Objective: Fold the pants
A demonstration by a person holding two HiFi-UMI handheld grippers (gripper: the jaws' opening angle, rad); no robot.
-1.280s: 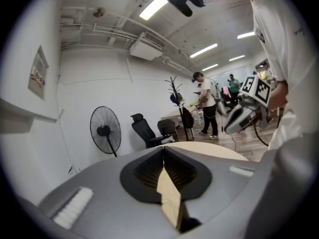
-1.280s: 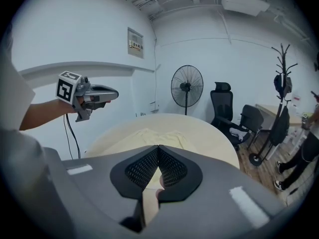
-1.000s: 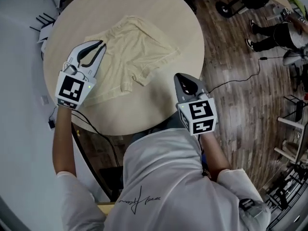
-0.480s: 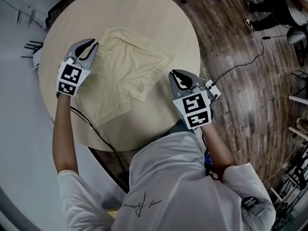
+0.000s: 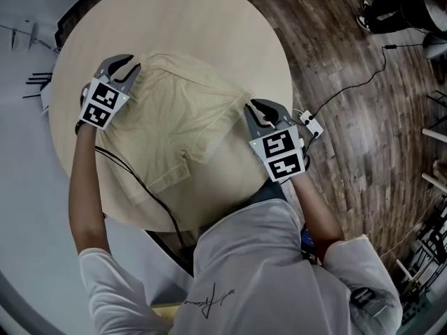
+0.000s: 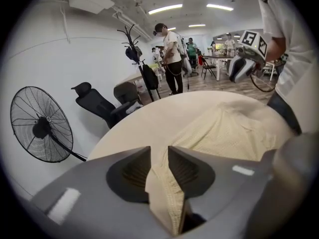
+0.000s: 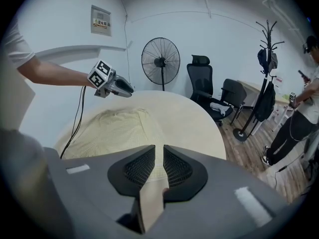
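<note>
The pale yellow pants (image 5: 181, 110) lie spread on the round wooden table (image 5: 209, 19), legs toward the near left edge. My left gripper (image 5: 129, 65) is low at the far left corner of the cloth. In the left gripper view its jaws (image 6: 159, 151) are opening, and a fold of pants (image 6: 229, 133) lies loosely in the gap. My right gripper (image 5: 262, 107) sits at the cloth's right corner near the table edge. Its jaws (image 7: 159, 148) are opening too, with a narrow strip of the pants (image 7: 114, 126) between them.
Wooden floor (image 5: 349, 117) with a black cable lies right of the table. A standing fan (image 7: 160, 61), office chairs (image 7: 204, 83) and a coat stand (image 7: 266, 59) are beyond the table. People stand farther back in the room (image 6: 172, 54).
Both grippers have come down toward the table with the pants, the left one moving farther away. The cloth now lies flatter and wider. Both pairs of jaws have parted.
</note>
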